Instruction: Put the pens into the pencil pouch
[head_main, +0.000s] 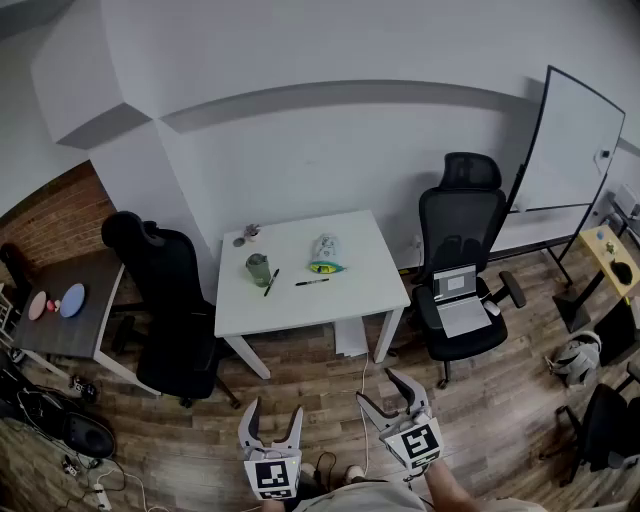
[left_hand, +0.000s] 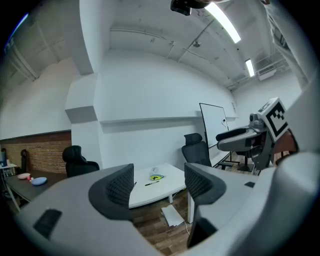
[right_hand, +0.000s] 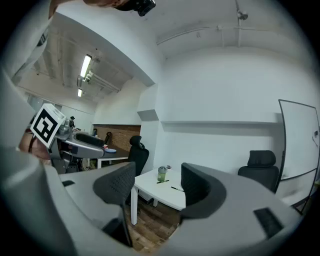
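Got two dark pens flat on the white table, lying apart: left pen slanted, right pen almost level, just in front of the pouch. Pale pouch, yellow-green near end, lying mid-table.

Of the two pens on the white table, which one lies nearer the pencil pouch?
The crosswise pen, just in front of the pencil pouch. The slanted pen lies farther off, beside the green bottle.
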